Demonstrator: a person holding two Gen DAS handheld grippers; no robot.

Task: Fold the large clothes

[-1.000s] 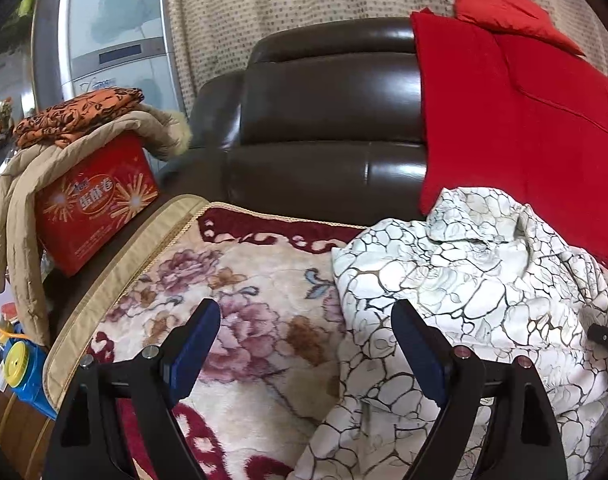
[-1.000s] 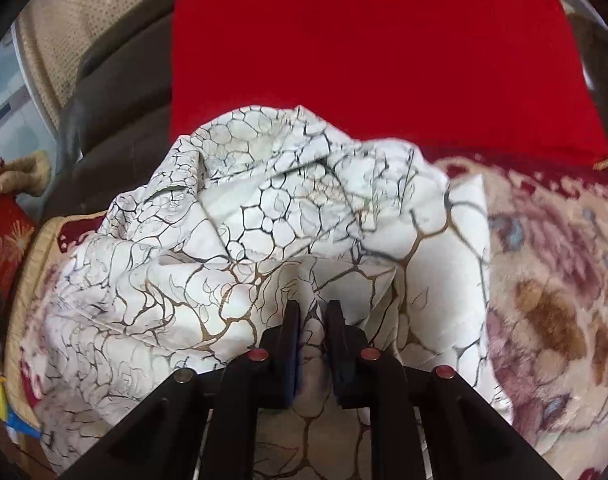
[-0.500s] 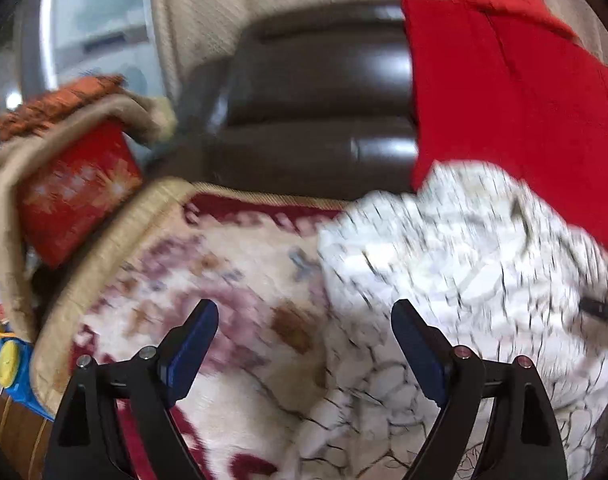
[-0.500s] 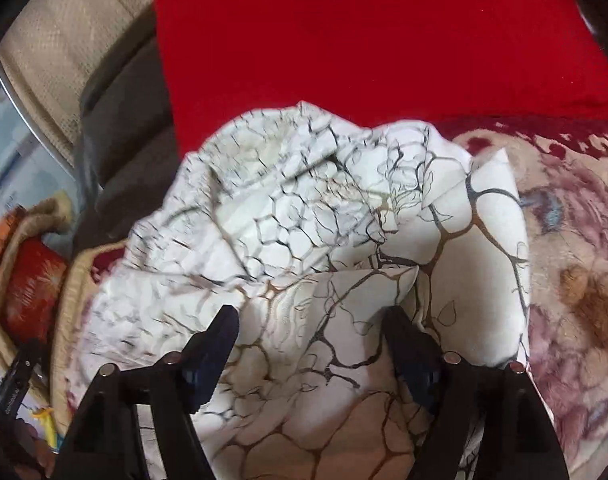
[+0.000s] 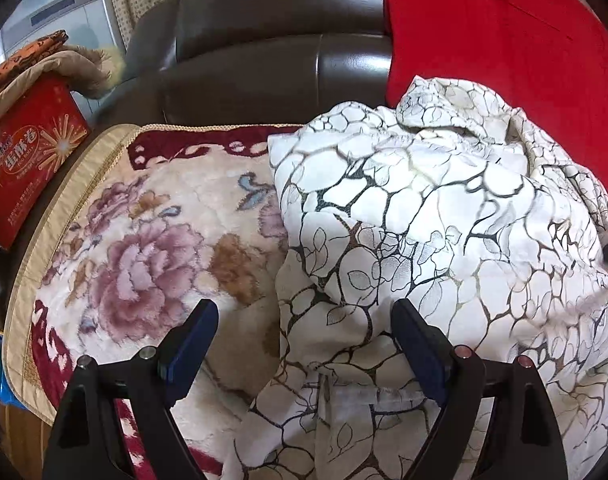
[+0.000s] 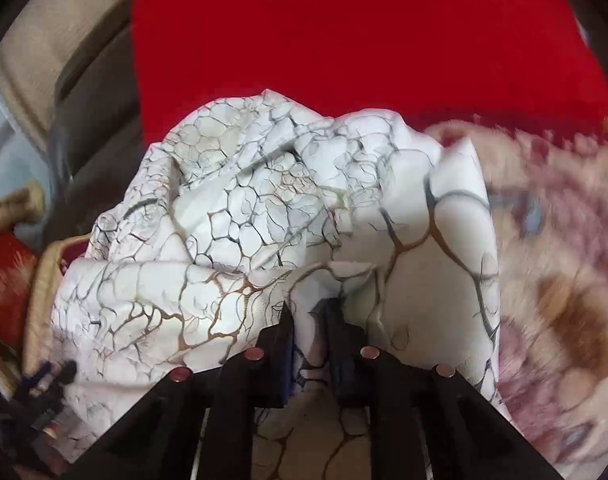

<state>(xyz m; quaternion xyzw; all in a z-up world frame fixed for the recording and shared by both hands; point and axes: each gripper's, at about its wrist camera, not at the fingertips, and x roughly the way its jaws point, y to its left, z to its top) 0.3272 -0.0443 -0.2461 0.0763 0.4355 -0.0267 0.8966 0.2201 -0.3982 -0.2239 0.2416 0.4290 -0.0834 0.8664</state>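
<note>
Folding has barely begun: the white garment with a dark and gold crackle print (image 5: 432, 216) lies in a crumpled heap on the floral plush blanket (image 5: 151, 240) covering the sofa seat, toward the seat's back edge below the red cloth (image 5: 504, 48), with no neat fold visible. The right gripper (image 6: 310, 314) has just been closing and pinches a ridge of the fabric. The left gripper (image 5: 304, 340) hangs spread wide over the garment's left edge, its fingers gripping nothing.

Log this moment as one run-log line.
left gripper: open, over garment edge | right gripper: just closed on white patterned garment | surface: floral blanket
</note>
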